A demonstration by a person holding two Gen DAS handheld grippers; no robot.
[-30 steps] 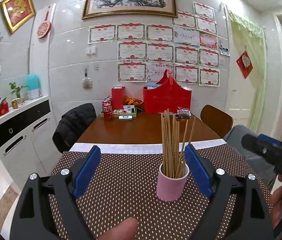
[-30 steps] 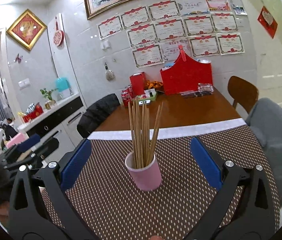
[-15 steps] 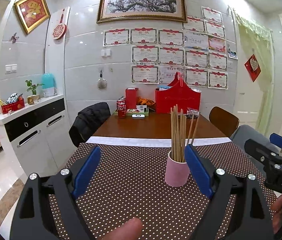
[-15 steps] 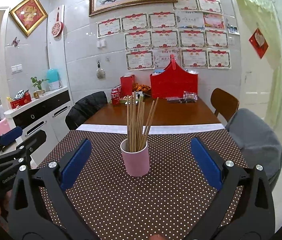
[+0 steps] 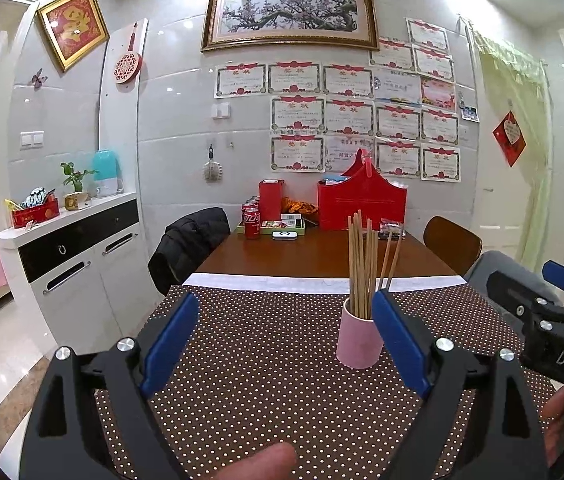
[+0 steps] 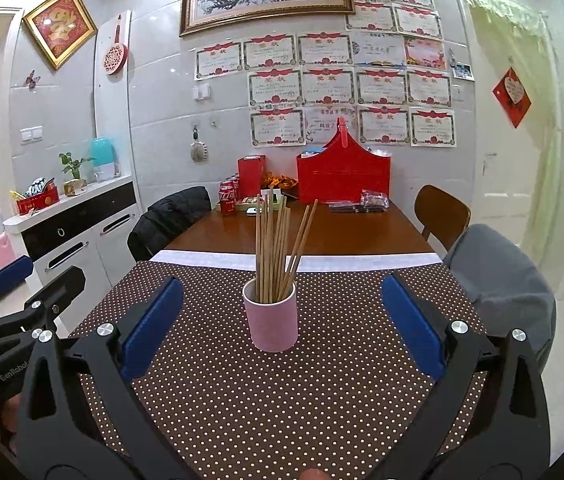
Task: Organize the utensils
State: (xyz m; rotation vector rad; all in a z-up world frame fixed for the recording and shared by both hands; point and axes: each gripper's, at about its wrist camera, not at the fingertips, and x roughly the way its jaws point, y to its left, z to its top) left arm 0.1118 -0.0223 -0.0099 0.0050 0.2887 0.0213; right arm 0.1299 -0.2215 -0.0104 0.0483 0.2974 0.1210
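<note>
A pink cup [image 6: 270,318] stands upright on the brown dotted tablecloth [image 6: 282,400] and holds several wooden chopsticks [image 6: 277,248]. In the left wrist view the cup [image 5: 358,340] sits just beyond my right finger, with the chopsticks [image 5: 364,264] in it. My left gripper [image 5: 286,344] is open and empty, short of the cup. My right gripper [image 6: 277,324] is open and empty, its jaws wide on either side of the cup but nearer the camera. Each gripper shows at the edge of the other's view.
The bare wooden table [image 6: 322,236] runs on to the far wall, with a red basket [image 6: 344,176], red cans [image 6: 227,198] and a red box [image 6: 250,174]. Chairs stand at the left [image 6: 169,216] and right [image 6: 440,212]. A white sideboard [image 6: 77,228] stands left.
Both grippers have drawn back and risen; the cup looks smaller and farther away. Both jaws stay open and the cup has not moved.
</note>
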